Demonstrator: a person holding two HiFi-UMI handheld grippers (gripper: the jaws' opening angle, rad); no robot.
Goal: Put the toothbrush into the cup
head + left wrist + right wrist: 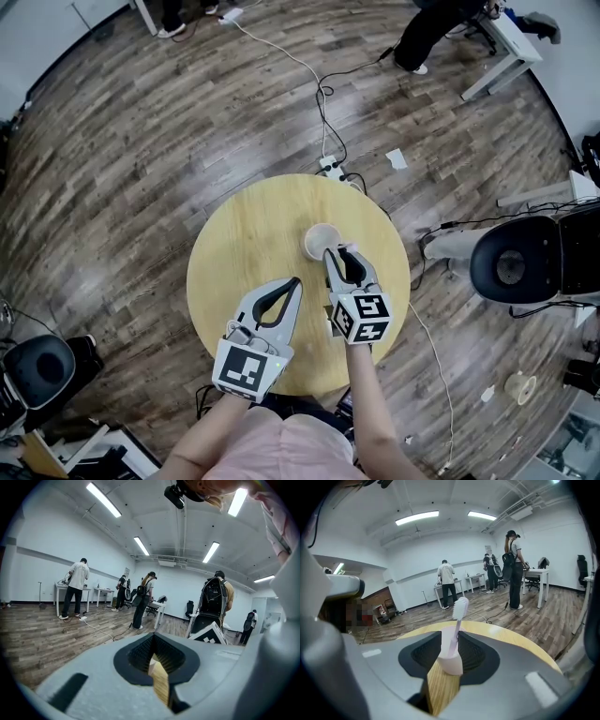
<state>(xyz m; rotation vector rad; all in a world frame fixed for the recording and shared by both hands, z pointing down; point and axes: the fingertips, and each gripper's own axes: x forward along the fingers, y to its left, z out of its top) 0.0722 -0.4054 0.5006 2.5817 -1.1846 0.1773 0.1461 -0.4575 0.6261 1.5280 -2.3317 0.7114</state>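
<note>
Nearest me, short of the cup (319, 240) and a little to its left, my left gripper (296, 281) hung over the round table (239, 234). Its jaws were pressed tip to tip with nothing between them. My right gripper (341, 250) sat just on my side of the cup with its jaws spread a little. The cup showed in the gap, and I could not tell whether either tip touched its wall. The toothbrush (455, 625) stood in the cup, handle down, bristle head up, leaning slightly. Past the cup, off the table's far edge, a white power strip (330, 169) lay on the wood floor (169, 122). Farther beyond the cup, people (447, 585) stood at white desks (474, 577).
</note>
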